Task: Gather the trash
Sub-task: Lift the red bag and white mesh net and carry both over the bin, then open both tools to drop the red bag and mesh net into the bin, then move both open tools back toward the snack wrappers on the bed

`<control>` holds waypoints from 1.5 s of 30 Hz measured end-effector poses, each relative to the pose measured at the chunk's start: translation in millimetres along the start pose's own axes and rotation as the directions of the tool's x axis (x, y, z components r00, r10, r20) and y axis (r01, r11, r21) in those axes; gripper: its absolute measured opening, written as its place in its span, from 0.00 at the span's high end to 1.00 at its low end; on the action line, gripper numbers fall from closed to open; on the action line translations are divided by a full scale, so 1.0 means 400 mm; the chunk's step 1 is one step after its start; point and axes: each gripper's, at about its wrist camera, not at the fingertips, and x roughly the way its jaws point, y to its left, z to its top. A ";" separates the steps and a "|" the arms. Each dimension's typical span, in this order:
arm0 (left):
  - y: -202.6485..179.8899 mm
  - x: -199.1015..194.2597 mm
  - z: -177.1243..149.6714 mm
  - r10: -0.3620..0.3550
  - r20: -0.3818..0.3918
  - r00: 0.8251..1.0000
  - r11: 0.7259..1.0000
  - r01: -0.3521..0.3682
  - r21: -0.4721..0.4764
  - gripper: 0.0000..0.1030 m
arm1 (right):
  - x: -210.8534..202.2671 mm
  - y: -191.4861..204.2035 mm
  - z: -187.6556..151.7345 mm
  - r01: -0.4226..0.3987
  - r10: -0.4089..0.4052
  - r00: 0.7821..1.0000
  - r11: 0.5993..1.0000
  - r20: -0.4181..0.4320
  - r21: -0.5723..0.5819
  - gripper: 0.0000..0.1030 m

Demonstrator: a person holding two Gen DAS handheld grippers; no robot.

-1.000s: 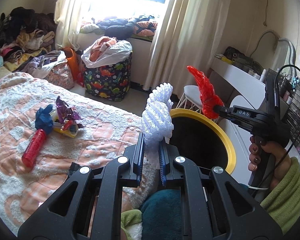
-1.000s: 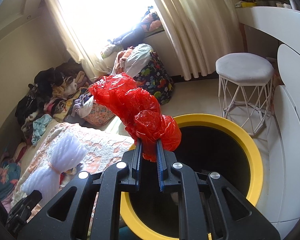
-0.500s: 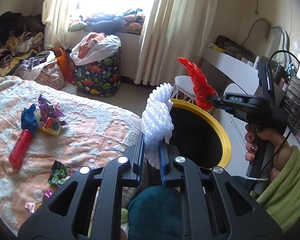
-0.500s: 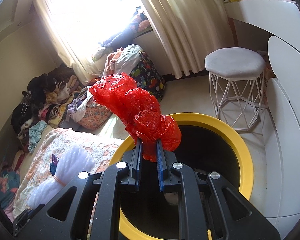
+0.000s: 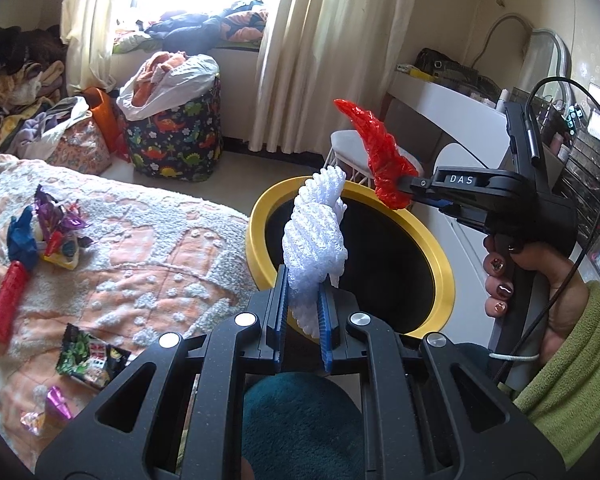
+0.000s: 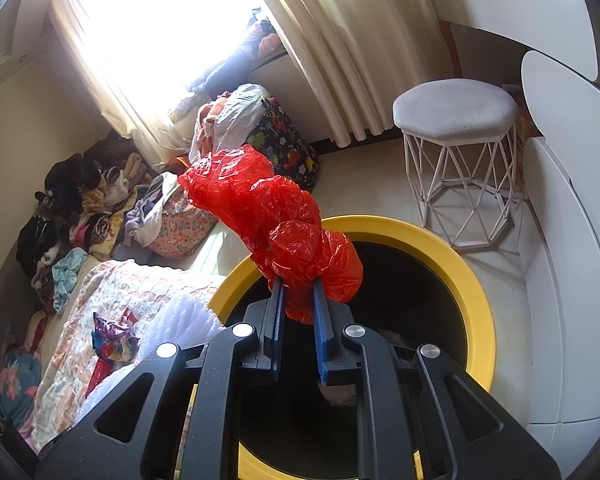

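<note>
Holding light, squashy trash: left tongs (image 5: 303, 308) pinch white foam netting (image 5: 316, 236), right tongs (image 6: 297, 308) crumpled red plastic bag (image 6: 275, 220), both w/ low-end grips over yellow-rimmed bin (image 6: 476, 300).

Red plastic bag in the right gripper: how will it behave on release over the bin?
Probably very light: the red plastic bag stands up above the right gripper without drooping. Likely crinkly and compressible, since it is bunched into wrinkled lobes. It may spring open and drift rather than drop straight into the yellow-rimmed bin, or cling briefly to the pads.
</note>
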 end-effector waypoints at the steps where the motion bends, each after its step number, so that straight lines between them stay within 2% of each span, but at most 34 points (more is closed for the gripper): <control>1: -0.002 0.006 0.001 -0.002 -0.005 1.000 1.000 0.002 0.000 0.92 | 0.004 -0.002 0.000 0.002 -0.002 1.000 1.000 -0.006 0.002 0.87; 9: -0.014 0.064 0.019 -0.010 -0.037 0.999 1.000 0.010 -0.007 0.92 | 0.028 -0.034 -0.004 0.017 -0.016 0.999 0.999 -0.037 0.033 0.87; 25: -0.012 0.171 0.055 0.023 -0.094 0.995 0.999 -0.025 -0.021 0.91 | 0.063 -0.081 -0.009 0.023 -0.014 0.995 0.995 -0.095 0.092 0.85; 27: -0.002 0.174 0.053 0.029 -0.108 0.994 0.999 -0.033 -0.043 0.81 | 0.066 -0.084 -0.008 0.019 -0.009 0.995 0.995 -0.096 0.102 0.81; 29: 0.011 0.170 0.051 0.036 -0.109 0.993 0.997 -0.043 -0.063 0.56 | 0.064 -0.085 -0.006 0.021 -0.011 0.996 0.994 -0.093 0.105 0.71; 31: 0.022 0.159 0.048 0.035 -0.100 0.994 0.996 -0.043 -0.079 0.52 | 0.061 -0.084 -0.005 0.018 -0.009 0.997 0.993 -0.083 0.114 0.61; 34: 0.033 0.137 0.048 0.042 -0.072 0.997 0.994 -0.049 -0.097 0.25 | 0.057 -0.077 -0.003 0.020 -0.012 0.997 0.995 -0.073 0.103 0.55; 37: 0.038 0.114 0.049 0.057 -0.041 0.998 0.993 -0.061 -0.098 0.11 | 0.053 -0.063 -0.002 0.015 -0.010 0.998 0.996 -0.062 0.084 0.49; 41: 0.044 0.084 0.054 0.088 -0.007 0.996 0.992 -0.088 -0.089 0.11 | 0.045 -0.032 0.000 0.005 -0.003 0.999 0.999 -0.044 0.045 0.42; 45: 0.065 0.051 0.061 0.117 0.024 0.993 0.989 -0.114 -0.098 0.11 | 0.040 0.001 -0.001 -0.010 0.010 0.999 1.000 -0.032 0.009 0.39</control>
